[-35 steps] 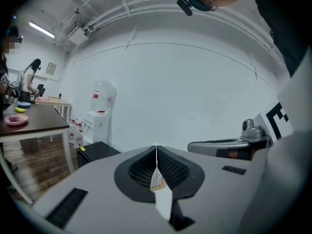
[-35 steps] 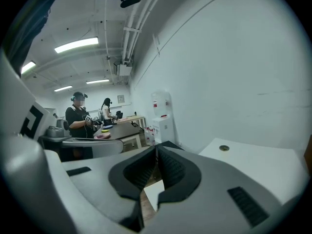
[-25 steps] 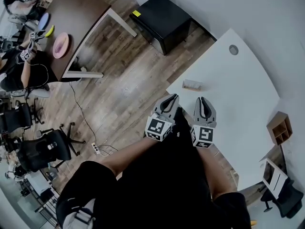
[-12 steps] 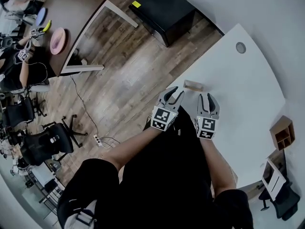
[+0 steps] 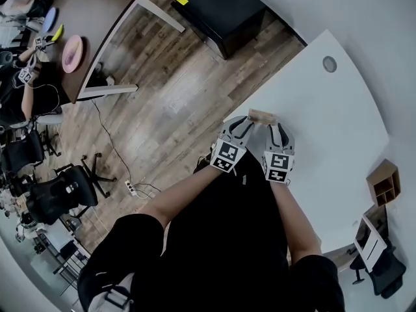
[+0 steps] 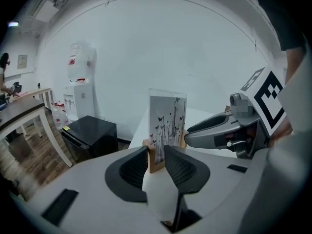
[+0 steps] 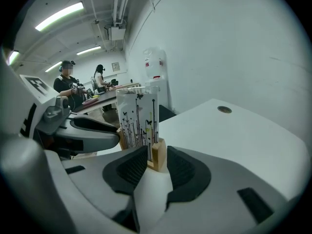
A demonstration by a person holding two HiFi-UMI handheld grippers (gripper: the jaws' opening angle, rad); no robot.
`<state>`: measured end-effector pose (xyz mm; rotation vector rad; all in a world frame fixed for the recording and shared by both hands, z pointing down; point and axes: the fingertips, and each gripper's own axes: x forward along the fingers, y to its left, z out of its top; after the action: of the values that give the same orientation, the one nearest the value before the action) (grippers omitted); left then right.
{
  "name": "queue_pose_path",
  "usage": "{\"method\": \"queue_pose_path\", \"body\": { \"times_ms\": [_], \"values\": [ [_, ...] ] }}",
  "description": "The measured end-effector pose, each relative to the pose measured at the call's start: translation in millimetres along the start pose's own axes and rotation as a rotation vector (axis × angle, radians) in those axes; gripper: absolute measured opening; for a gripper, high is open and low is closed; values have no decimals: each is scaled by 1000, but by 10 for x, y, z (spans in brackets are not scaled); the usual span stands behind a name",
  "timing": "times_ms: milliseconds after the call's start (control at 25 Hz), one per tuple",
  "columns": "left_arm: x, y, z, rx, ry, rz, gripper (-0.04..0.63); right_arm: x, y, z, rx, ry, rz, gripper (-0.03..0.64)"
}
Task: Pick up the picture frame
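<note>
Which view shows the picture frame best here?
The left gripper view: the picture frame stands centred, its butterfly-printed panel and wooden base plain. The right gripper view shows it about as close, from the other end. The head view shows only a small wooden strip.

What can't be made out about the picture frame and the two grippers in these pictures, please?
- Head view: the picture frame is too small to read its print; the left gripper and right gripper cover its ends.
- Left gripper view: whether the pads touch the wooden base; one jaw covers its edge.
- Both gripper views: where the base meets the table; the gripper bodies hide it.
</note>
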<state>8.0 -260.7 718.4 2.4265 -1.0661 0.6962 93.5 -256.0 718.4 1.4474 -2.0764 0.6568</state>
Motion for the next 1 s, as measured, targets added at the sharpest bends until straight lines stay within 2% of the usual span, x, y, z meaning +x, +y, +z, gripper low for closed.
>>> {"method": "queue_pose_path", "body": {
  "times_ms": [320, 400, 680, 1000],
  "values": [
    [96, 63, -41, -33, 9, 36, 104, 131, 39, -81, 10, 4, 27, 115],
    [110, 100, -35, -47, 4, 47, 71, 133, 17, -85, 13, -6, 24, 84],
    [128, 128, -19, -16, 6, 55, 66, 130, 10, -114, -9, -9, 35, 80],
    [-30, -10, 160, 1, -36, 62, 64, -97, 10, 20, 26, -80, 25, 75]
  ]
}}
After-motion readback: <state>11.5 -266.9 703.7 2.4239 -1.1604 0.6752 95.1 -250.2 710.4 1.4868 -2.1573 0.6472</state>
